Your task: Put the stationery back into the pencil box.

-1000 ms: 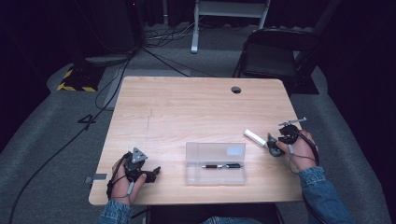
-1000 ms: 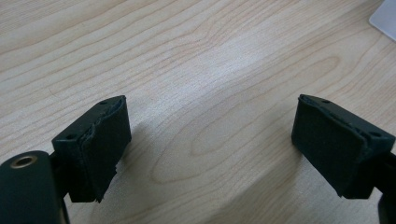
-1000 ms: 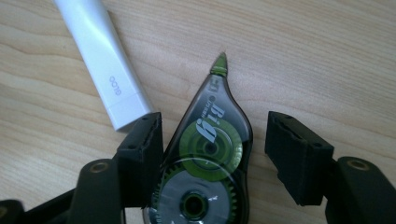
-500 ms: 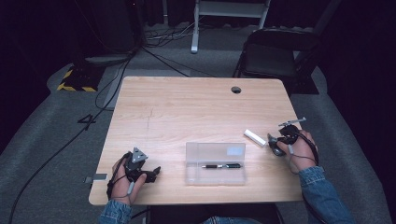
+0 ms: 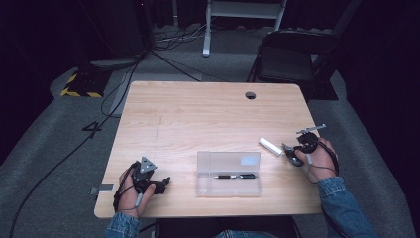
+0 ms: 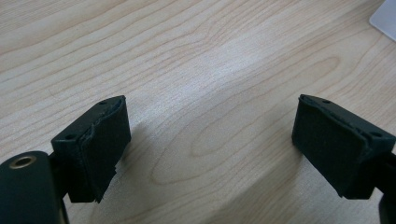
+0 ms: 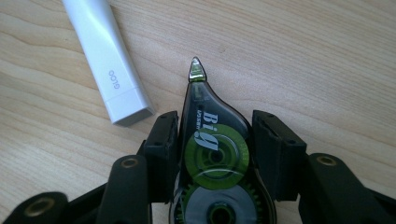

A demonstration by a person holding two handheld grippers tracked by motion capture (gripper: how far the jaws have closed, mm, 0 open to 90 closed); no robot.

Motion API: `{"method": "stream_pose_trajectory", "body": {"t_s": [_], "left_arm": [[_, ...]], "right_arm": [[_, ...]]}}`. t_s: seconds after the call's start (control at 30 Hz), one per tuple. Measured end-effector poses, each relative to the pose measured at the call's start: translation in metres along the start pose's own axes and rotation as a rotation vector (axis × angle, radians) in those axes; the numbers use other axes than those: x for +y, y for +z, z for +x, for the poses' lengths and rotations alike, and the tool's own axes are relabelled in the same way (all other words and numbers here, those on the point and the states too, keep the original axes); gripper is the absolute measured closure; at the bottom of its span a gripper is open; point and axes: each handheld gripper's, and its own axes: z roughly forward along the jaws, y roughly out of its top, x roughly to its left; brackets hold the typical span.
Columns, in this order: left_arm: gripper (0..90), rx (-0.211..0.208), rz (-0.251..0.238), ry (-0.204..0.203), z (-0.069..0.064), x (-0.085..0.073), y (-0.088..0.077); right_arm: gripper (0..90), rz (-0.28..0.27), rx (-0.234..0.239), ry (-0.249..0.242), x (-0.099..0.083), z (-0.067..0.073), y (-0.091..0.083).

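In the right gripper view a smoky-clear correction tape roller [image 7: 215,154] with green reels lies on the wood between my right gripper's [image 7: 215,140] jaws. The jaws have just been closing, and both pads now press its sides. Its tip points away from the camera. A white glue stick [image 7: 105,56] lies just to its left, apart from it. In the high view the right gripper [image 5: 289,151] sits at the table's right edge beside the glue stick [image 5: 270,146]. My left gripper [image 5: 163,182] rests near the front left corner, open [image 6: 212,140] over bare wood.
A clear plastic case [image 5: 229,188] with a dark pen [image 5: 236,176] in it stands at the front middle of the table [image 5: 208,114]. A cable hole [image 5: 250,95] is at the back. A black chair [image 5: 292,54] stands beyond the far right corner.
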Motion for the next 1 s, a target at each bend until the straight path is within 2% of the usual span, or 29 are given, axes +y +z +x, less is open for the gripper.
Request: {"method": "stream_pose_trajectory", "body": {"t_s": [0.3, 0.73, 0.93, 1.0], "left_arm": [[12.0, 0.001, 0.0, 0.001, 0.0, 0.0, 0.0], [12.0, 0.002, 0.0, 0.004, 0.0, 0.0, 0.0], [12.0, 0.001, 0.0, 0.001, 0.0, 0.0, 0.0], [12.0, 0.001, 0.0, 0.002, 0.0, 0.0, 0.0]], "right_arm": [[52.9, -0.015, 0.017, -0.008, 0.003, 0.003, -0.013], [52.9, -0.096, 0.042, -0.043, 0.011, 0.02, -0.044], [52.9, -0.133, 0.094, -0.065, 0.015, 0.03, -0.057], [52.9, -0.148, 0.109, -0.092, 0.016, 0.038, -0.063]]}}
